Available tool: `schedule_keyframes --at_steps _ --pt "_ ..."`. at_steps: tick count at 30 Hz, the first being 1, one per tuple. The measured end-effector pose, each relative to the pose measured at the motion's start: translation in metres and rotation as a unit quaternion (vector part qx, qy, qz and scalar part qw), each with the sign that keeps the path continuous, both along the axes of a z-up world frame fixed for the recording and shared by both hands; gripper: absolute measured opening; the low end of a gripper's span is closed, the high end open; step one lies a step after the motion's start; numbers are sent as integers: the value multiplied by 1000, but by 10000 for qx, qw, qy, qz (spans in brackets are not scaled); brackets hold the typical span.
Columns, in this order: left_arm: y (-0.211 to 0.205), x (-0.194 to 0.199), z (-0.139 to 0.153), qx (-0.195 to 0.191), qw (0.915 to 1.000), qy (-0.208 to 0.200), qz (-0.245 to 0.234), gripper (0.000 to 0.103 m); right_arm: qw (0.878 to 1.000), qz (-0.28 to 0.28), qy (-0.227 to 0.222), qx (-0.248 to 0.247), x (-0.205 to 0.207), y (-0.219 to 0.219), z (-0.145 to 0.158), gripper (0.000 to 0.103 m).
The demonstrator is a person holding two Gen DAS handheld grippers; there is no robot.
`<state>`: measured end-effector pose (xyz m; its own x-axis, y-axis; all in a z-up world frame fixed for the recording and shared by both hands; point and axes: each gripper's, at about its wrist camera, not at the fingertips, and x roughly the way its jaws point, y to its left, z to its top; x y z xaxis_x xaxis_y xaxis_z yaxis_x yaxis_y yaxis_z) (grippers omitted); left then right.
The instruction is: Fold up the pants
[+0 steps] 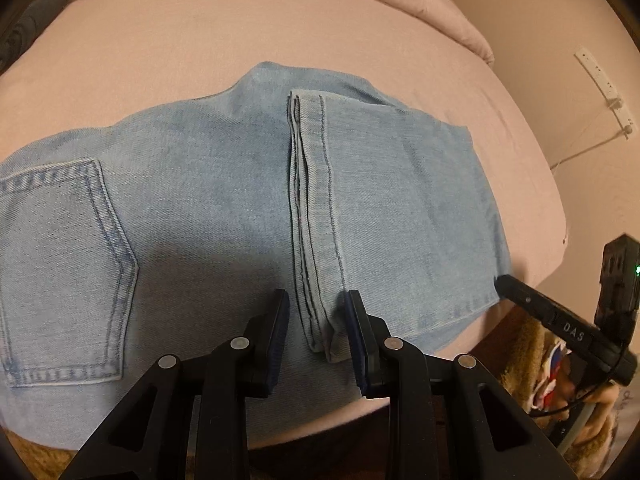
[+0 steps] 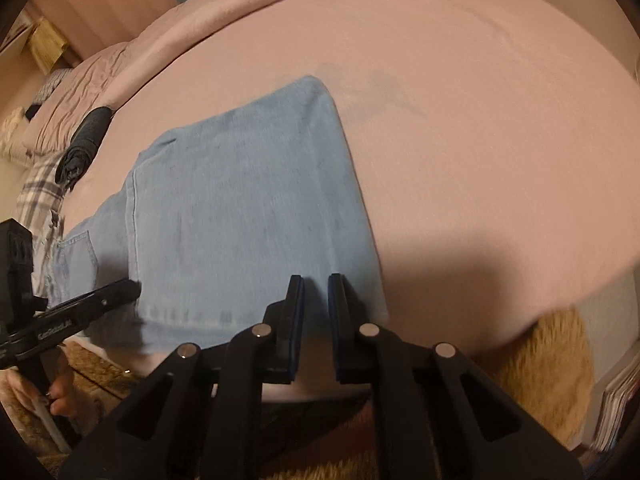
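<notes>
Light blue jeans lie folded on a pink bed, back pocket at the left, leg hems laid across the seat. My left gripper is open, its fingers either side of the hem end at the near edge. My right gripper is open over the near edge of the folded legs, close to the fold on the right. Each gripper shows in the other's view: the right one at the jeans' right corner, the left one at the left.
A dark rolled garment and a plaid cloth lie at the bed's left side. Bunched pink bedding lies at the back. A furry tan rug is below the bed edge. A power strip hangs on the wall.
</notes>
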<state>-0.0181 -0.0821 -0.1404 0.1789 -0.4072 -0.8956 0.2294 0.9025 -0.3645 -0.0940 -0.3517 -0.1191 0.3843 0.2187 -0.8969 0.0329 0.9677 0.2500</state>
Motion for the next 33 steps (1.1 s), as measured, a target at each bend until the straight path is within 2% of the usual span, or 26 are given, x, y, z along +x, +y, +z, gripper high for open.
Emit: schedule_keyframes --at_steps 2,5,7,8,10,13,16,19,20,22,23,25,27,29,31,33 --pt "0 6 12 -70 10000 -43 -34 28 10000 -14 59 66 -4 -3 4 9" --pt "-9 17 45 -352 9973 -577 -273 28 9996 -91 -45 275 -6 -10 20 15" --pt "-25 29 53 -427 9953 -720 -485 28 9991 -91 -291 288 -5 -13 31 27" --pt "-32 35 54 -460 9945 -751 -560 28 9988 -130 -405 232 0 -16 35 38" --pt "-54 53 49 -469 9939 -737 -678 28 9987 -150 -482 92 14 -16 38 40" --pt "-84 75 31 -316 9936 -737 -802 28 9985 -75 -529 125 41 -11 35 40" --pt "-98 87 5 239 9950 -636 -728 25 9989 -86 -338 -303 57 -4 20 39" --pt "-90 89 -2 135 9952 -717 -658 22 9991 -155 -12 -404 56 -6 -3 32" --pt "-89 90 -1 137 9948 -720 -712 21 9992 -129 -139 -355 52 -8 -3 31" --pt "-80 92 -2 338 9950 -759 -562 6 9994 32 -173 -290 44 -9 -3 22" --pt "-77 93 -3 296 9954 -732 -541 6 9997 63 -176 -187 42 -10 -3 13" --pt "-68 95 -4 145 9961 -677 -552 6 9997 36 -204 -90 36 -16 -3 11" --pt "-64 93 -1 206 9957 -709 -565 6 9998 -38 -200 -16 32 -20 -3 10" --pt "-57 93 0 322 9945 -824 -562 6 9997 -34 -190 -157 26 -18 -1 9" --pt "-46 95 -1 126 9963 -703 -474 6 9995 -31 -187 -265 22 -15 1 9" --pt "-39 92 1 135 9965 -733 -388 6 9994 -27 -176 -310 16 -16 0 9"
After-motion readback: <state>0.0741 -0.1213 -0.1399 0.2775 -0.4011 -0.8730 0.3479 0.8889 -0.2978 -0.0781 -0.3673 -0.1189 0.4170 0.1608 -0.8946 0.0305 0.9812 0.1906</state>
